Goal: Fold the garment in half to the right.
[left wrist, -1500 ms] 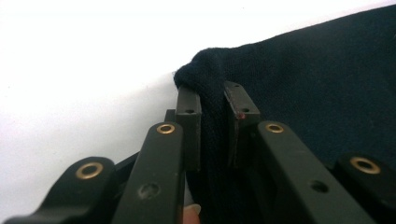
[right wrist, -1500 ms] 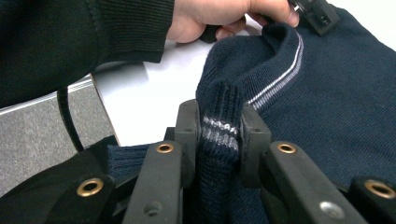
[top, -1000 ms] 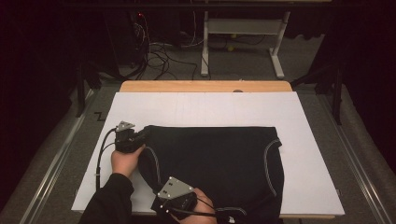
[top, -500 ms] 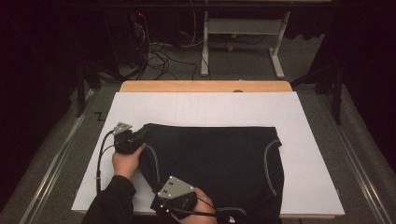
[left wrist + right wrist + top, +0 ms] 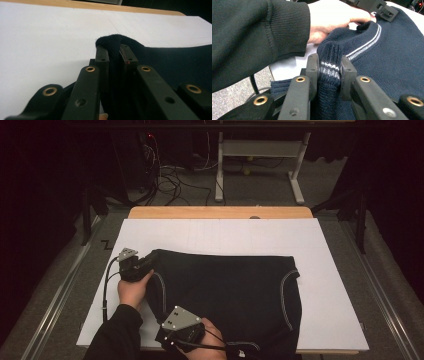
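Note:
A dark navy knitted sweater (image 5: 230, 290) with a pale stripe along its edges lies flat on the white board (image 5: 215, 237). My left gripper (image 5: 146, 265) is at the sweater's far left corner, shut on a bunched fold of the dark knit (image 5: 113, 42). My right gripper (image 5: 186, 336) is at the near left part, close to the table's front edge. Its jaws are shut on a striped ribbed edge of the sweater (image 5: 329, 67). In the right gripper view the other hand (image 5: 332, 17) and its dark sleeve (image 5: 257, 35) rest beside the sweater (image 5: 392, 60).
The white board covers a wooden table (image 5: 220, 212); bare board lies behind and to the right of the sweater. Metal rails (image 5: 55, 300) run along both sides of the table. Cables (image 5: 165, 175) and a desk frame (image 5: 260, 155) stand on the floor beyond.
The left gripper has shifted slightly left and toward me with the sweater's corner. The right gripper has stayed in place.

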The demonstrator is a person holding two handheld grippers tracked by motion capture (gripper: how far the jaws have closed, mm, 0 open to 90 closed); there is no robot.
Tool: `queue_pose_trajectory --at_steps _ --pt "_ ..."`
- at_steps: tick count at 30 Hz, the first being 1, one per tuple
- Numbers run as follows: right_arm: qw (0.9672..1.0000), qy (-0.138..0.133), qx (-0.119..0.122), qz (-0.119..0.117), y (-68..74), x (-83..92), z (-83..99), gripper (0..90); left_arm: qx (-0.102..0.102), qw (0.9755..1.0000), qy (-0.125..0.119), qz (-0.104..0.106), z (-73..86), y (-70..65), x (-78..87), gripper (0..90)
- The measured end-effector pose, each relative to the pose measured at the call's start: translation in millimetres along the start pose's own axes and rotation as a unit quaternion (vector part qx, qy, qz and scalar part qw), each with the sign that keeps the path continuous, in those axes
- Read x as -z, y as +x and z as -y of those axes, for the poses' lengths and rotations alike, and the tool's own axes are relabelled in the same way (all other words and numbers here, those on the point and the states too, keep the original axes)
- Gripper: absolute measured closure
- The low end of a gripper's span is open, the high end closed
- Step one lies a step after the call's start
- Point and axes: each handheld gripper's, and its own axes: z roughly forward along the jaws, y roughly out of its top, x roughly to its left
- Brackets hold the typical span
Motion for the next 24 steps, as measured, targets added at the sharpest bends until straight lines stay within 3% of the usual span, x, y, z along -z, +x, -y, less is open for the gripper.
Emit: queue_pose_trajectory --at_steps 8,13,20,24 --pt "0.9999 -0.004 0.003 -0.011 2.3 -7.6 -8.2 74.9 0.004 0.9998 0.017 -0.013 -7.1 9.0 7.0 76.1" --pt "0.9998 -0.008 0.007 -0.019 5.9 -14.3 -16.2 74.9 0.01 0.9996 0.008 -0.026 -14.6 16.3 17.0 76.1" --pt "0.9991 -0.013 0.005 -0.041 10.7 -29.2 -30.8 74.9 0.026 0.9984 0.008 -0.05 -15.0 38.3 33.9 76.2" --pt "0.9987 -0.017 0.02 -0.043 19.5 -34.4 -39.2 74.9 0.029 0.9979 0.0 -0.059 -17.1 47.4 48.8 76.1"
